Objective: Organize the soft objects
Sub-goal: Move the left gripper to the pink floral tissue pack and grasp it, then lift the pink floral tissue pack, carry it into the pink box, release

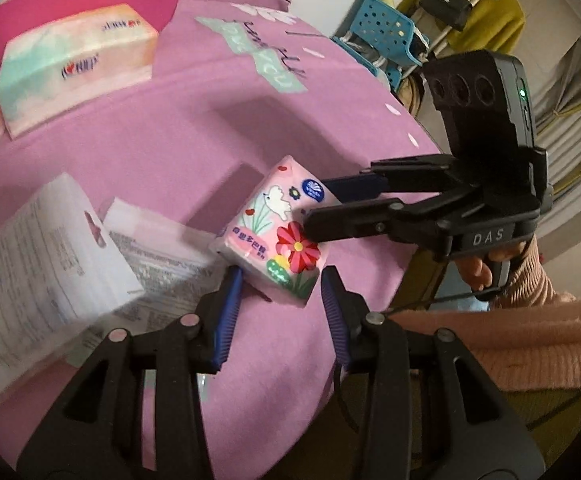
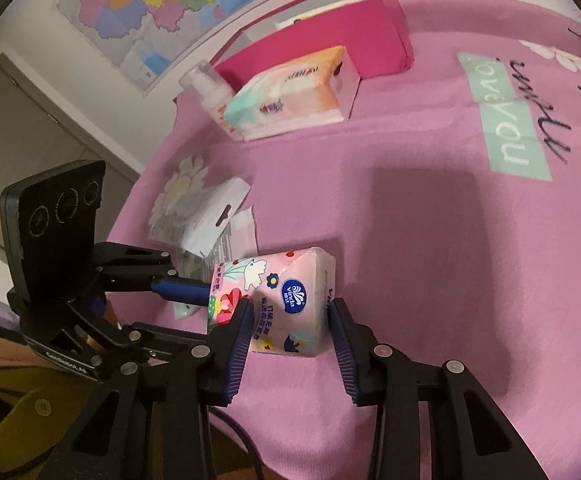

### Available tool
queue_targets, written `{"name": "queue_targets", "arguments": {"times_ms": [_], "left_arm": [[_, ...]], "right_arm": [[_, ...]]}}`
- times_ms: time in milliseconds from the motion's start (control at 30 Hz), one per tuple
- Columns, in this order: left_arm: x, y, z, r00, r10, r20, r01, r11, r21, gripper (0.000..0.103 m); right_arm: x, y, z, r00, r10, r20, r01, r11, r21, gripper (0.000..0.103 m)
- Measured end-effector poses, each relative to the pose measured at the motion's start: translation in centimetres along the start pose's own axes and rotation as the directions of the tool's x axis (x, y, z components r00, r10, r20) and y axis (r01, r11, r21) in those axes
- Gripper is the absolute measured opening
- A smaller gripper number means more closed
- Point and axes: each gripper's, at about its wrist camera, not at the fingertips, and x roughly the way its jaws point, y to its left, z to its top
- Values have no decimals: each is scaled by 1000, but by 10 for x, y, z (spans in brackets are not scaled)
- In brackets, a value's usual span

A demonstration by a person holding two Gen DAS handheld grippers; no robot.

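Left wrist view is filled largely by a pink tablecloth (image 1: 162, 136) printed with a mint label and script lettering, on which all items are laid. At the far side a magenta open box (image 1: 90, 0) is recorded, with a large pastel tissue pack (image 1: 74, 64) lying just in front of it. In the right wrist view a small white bottle (image 2: 210, 92) is noted lying against the far end of that large pack. Nearer the table edge, white printed packets (image 1: 42, 252) are seen overlapping one another. A small pink floral tissue pack (image 1: 278, 236) is found tilted, one end raised off the cloth, between both tools and just beside the white packets. The right gripper (image 2: 288, 320) is seen with its blue-padded fingers (image 2: 236, 344) pressed on the two sides of the floral pack (image 2: 282, 300), which is held in its grasp. The left gripper (image 1: 282, 300) is positioned at the near corner of the same pack; its left pad (image 1: 226, 312) appears in contact, while a gap is visible at the right pad, so whether it is clenched or released cannot be told.
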Motion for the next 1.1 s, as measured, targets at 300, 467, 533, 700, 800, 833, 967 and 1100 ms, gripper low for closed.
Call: {"name": "queue_targets", "arguments": {"times_ms": [300, 467, 533, 700, 800, 833, 967, 1100], "left_arm": [[-15, 20, 28, 992, 92, 92, -90, 996, -27, 43], [-30, 35, 40, 982, 132, 136, -126, 991, -56, 43], [-35, 37, 44, 976, 153, 157, -145, 988, -60, 43], [-44, 43, 56, 966, 178, 188, -168, 983, -68, 43], [-45, 43, 62, 961, 190, 199, -180, 981, -69, 43], [-45, 44, 63, 960, 193, 201, -182, 981, -69, 43], [-48, 46, 67, 956, 199, 216, -189, 980, -65, 43], [-51, 48, 71, 949, 213, 234, -204, 977, -62, 42]], "right_arm": [[-2, 6, 32, 996, -20, 91, 24, 999, -38, 36], [7, 10, 51, 994, 6, 113, -2, 999, -37, 35], [9, 12, 56, 993, 7, 118, -2, 999, -45, 35], [11, 16, 69, 990, 20, 138, -12, 998, -55, 34], [10, 18, 73, 989, 20, 148, -11, 998, -60, 33], [10, 18, 74, 989, 18, 150, -9, 998, -61, 33], [8, 20, 80, 987, 16, 161, -5, 998, -69, 33], [6, 24, 86, 985, 15, 173, 0, 996, -89, 33]]}}
